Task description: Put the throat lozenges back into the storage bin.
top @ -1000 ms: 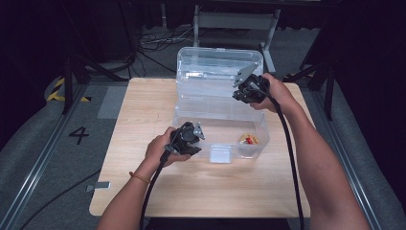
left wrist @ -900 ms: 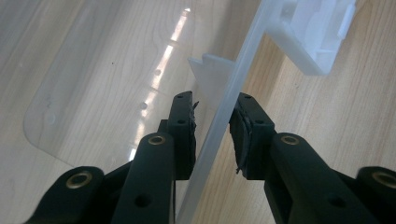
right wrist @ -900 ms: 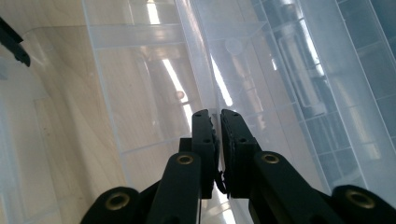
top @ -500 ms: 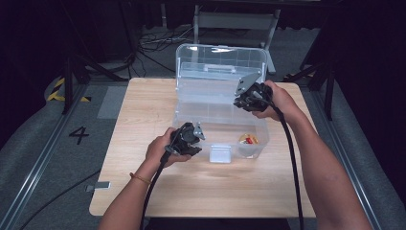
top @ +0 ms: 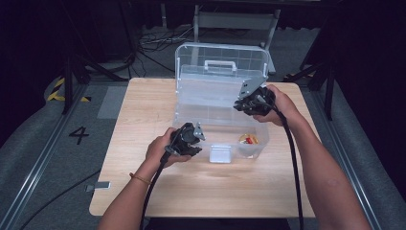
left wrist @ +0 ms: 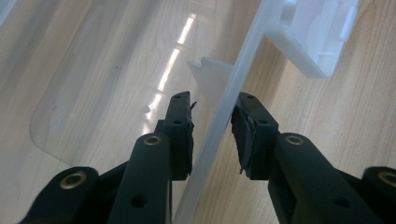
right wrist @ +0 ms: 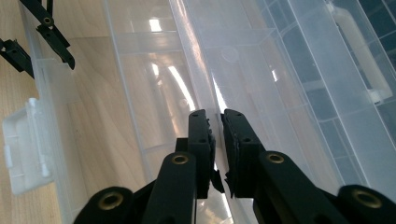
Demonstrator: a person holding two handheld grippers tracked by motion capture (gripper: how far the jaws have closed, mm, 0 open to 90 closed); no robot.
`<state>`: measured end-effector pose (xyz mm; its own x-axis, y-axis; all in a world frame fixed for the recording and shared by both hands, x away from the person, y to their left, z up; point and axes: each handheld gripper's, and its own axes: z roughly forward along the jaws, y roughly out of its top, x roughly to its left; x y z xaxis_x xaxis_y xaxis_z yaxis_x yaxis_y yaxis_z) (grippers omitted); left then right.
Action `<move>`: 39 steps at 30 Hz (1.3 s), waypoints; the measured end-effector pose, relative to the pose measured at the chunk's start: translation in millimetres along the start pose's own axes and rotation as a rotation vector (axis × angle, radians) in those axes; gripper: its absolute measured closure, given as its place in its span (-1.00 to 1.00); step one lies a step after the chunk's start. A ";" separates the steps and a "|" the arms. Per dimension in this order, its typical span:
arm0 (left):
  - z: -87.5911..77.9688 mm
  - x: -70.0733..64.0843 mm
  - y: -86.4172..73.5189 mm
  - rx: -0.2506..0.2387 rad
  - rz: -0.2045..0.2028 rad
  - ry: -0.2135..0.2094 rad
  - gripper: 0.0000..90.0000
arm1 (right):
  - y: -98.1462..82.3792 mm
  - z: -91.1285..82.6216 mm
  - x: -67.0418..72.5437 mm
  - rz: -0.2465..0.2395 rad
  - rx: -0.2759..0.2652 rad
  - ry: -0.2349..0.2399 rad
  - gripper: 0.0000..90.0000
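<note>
Both tongs on the clear box [top: 221, 103], lid up, mid-table toward its far edge.
My L gripper [left wrist: 212, 135] straddles the front wall, jaws narrow, prob. pinching; R gripper [right wrist: 217, 140] nearly shut on the lid's lower edge.

raised lid [top: 222, 60] blocks box's [top: 253, 146] far side.

Clear glossy plastic box [top: 218, 103]; matt wood table [top: 143, 124].
</note>
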<state>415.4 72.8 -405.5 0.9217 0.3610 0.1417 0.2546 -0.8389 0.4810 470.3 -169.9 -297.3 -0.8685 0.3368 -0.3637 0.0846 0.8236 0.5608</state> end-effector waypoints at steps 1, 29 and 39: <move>0.3 -0.3 0.5 -0.007 0.006 -0.004 0.53 | -0.8 -0.1 0.4 0.002 -0.005 0.002 0.83; -12.9 -1.2 0.8 -0.082 0.041 0.013 0.56 | -11.4 -2.8 8.2 0.024 -0.050 0.007 0.78; -27.0 1.1 -0.4 -0.143 0.050 -0.016 0.53 | -14.3 -3.2 10.3 0.038 -0.065 0.007 0.76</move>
<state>408.5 84.5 -382.2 0.9371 0.3125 0.1556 0.1649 -0.7890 0.5919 458.6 -179.7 -306.7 -0.8688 0.3636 -0.3361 0.0857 0.7790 0.6211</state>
